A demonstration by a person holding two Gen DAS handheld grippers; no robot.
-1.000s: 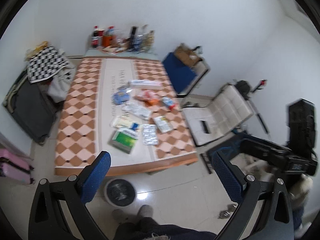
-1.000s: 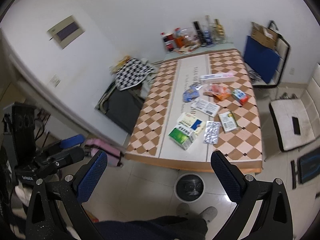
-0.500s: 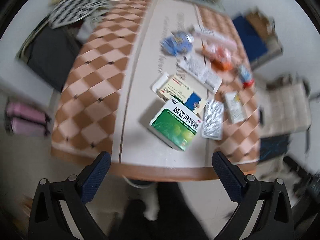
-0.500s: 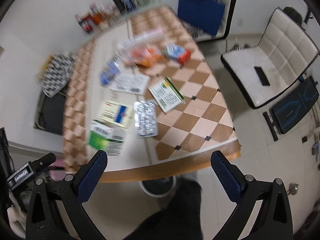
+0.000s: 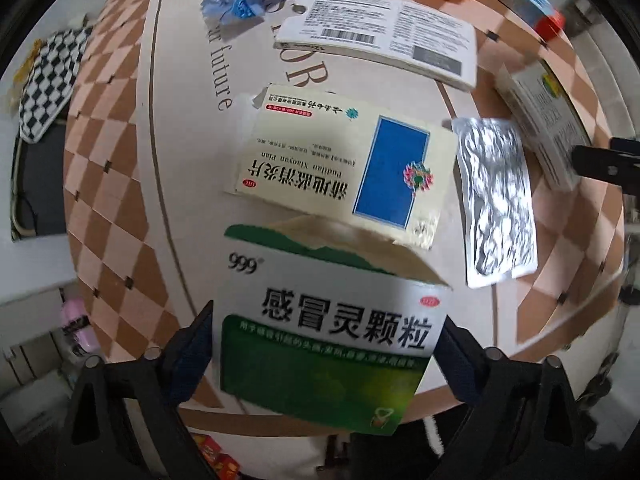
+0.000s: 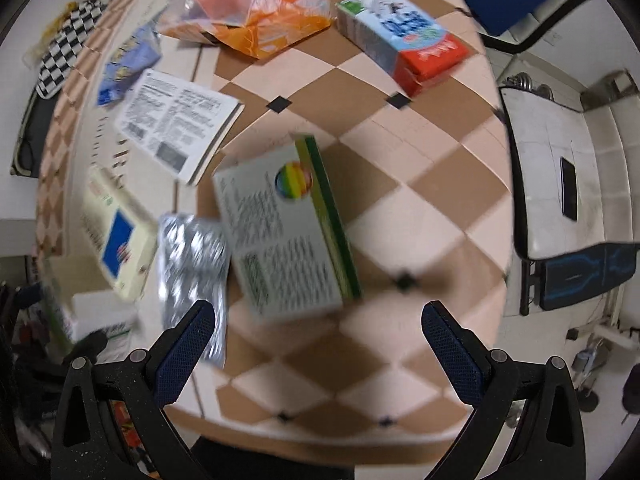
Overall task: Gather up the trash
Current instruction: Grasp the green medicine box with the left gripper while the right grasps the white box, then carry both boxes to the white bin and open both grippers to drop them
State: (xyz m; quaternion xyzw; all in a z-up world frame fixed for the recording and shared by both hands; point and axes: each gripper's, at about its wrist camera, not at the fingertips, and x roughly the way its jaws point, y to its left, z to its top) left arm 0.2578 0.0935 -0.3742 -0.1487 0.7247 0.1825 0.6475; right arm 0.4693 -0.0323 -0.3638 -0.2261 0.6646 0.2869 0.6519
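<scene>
Trash is scattered over the table; a green box at its near edge is straddled by the left gripper, whose fingers are closing. Firm clamping is called for next. The right gripper is held spread, empty, above another box.

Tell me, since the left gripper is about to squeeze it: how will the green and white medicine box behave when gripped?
The green and white medicine box has its top flap torn open, so it is probably near empty and light. Thin card may buckle as the left gripper closes across it. Its flat sides should not roll.
</scene>
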